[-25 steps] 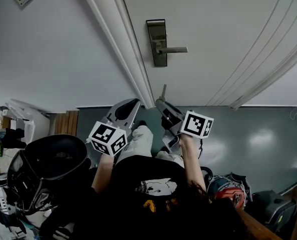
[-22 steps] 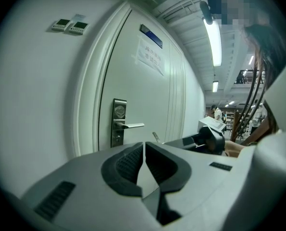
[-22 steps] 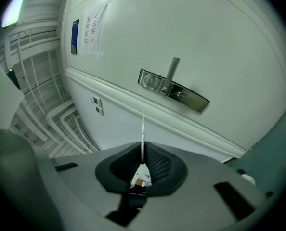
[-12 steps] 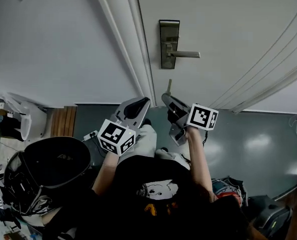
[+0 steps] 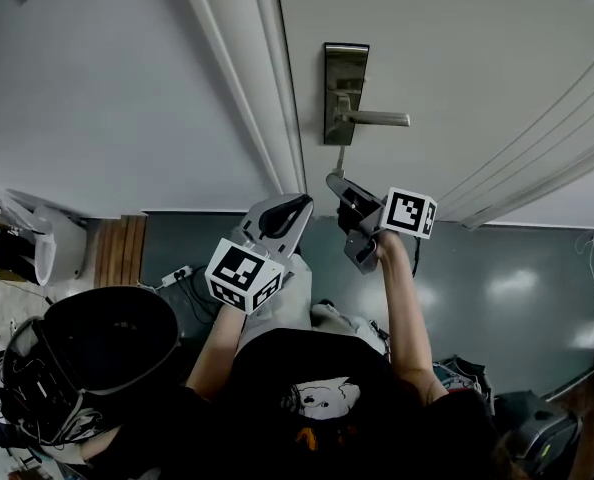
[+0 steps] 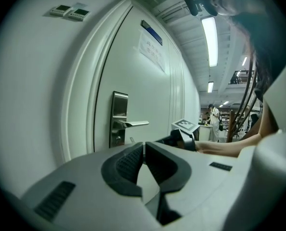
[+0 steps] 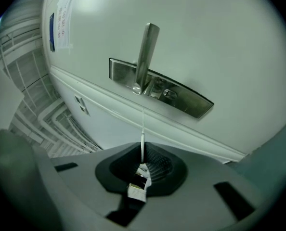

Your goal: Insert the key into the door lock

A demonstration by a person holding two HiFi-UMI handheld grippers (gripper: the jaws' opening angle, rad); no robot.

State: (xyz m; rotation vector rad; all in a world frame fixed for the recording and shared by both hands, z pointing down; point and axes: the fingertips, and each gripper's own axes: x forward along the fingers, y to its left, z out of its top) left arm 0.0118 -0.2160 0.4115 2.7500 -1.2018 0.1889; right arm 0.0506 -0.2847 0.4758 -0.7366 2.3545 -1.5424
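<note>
the right tool (image 5: pixel 335 181) grips the key (image 7: pixel 142 137) by its head, blade pointing at the lock (image 5: pixel 343 93) on the door (image 5: pixel 477 58), tip just short of it. the left tool (image 6: pixel 144 150) is closed on nothing, lower left.

key (image 5: pixel 340 160) in right gripper (image 5: pixel 337 181), just below lock plate (image 5: pixel 343 78) on door (image 5: pixel 477 38) | left gripper (image 5: pixel 295 208) left of right gripper
</note>
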